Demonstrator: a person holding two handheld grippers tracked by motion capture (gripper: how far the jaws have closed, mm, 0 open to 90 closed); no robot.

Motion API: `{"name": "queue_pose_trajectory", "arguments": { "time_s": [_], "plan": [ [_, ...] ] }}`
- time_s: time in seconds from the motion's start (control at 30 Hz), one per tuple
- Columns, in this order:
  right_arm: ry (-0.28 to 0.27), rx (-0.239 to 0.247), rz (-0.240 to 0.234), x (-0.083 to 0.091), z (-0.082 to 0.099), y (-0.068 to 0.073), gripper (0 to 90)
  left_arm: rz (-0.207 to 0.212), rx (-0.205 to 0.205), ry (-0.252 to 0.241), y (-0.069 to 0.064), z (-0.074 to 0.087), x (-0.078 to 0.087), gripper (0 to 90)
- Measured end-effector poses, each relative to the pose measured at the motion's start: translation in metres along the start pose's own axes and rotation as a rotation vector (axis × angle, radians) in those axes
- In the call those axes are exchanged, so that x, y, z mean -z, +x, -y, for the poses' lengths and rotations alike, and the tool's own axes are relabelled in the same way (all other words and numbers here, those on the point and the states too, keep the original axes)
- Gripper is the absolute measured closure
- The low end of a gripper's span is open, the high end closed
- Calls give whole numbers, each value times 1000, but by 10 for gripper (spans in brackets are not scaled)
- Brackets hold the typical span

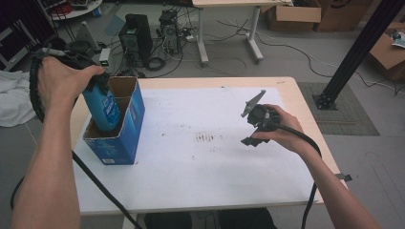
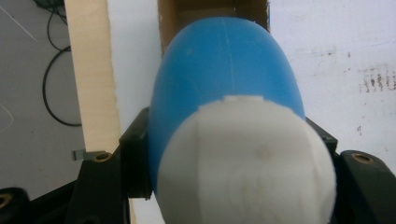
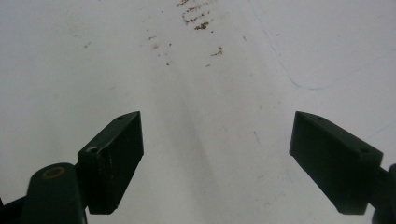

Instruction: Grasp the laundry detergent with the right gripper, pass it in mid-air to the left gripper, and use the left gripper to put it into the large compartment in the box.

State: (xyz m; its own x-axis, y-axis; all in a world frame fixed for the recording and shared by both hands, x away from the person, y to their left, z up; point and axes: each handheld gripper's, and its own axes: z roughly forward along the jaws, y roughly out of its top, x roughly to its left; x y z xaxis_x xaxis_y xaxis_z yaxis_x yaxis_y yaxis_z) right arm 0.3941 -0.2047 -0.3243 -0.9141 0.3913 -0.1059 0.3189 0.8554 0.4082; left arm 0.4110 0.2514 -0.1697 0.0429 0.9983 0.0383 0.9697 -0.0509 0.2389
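At lower centre of the left gripper view, a blue bottle [image 2: 224, 70] with a white cap [image 2: 247, 163] is clamped by the left gripper [image 2: 229, 158], its base lowered into the open blue carton [image 1: 117, 129] at the table's [image 1: 305, 109] left edge, while the right gripper [image 3: 217, 158] is held with jaws wide apart over bare white sheet [image 3: 93, 70] at right.

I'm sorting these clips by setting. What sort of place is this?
Probably a lab or workshop: computer towers and loose cables lie on the floor, cardboard boxes are stacked at the back, and a black metal frame stands beside the table.
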Motion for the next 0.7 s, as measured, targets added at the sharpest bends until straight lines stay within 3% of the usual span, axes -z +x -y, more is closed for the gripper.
{"name": "queue_pose_trajectory", "arguments": {
  "time_s": [0.7],
  "plan": [
    [16, 7, -12, -10, 2, 5, 177, 11, 8, 44, -4, 13, -59, 383]
  ]
}}
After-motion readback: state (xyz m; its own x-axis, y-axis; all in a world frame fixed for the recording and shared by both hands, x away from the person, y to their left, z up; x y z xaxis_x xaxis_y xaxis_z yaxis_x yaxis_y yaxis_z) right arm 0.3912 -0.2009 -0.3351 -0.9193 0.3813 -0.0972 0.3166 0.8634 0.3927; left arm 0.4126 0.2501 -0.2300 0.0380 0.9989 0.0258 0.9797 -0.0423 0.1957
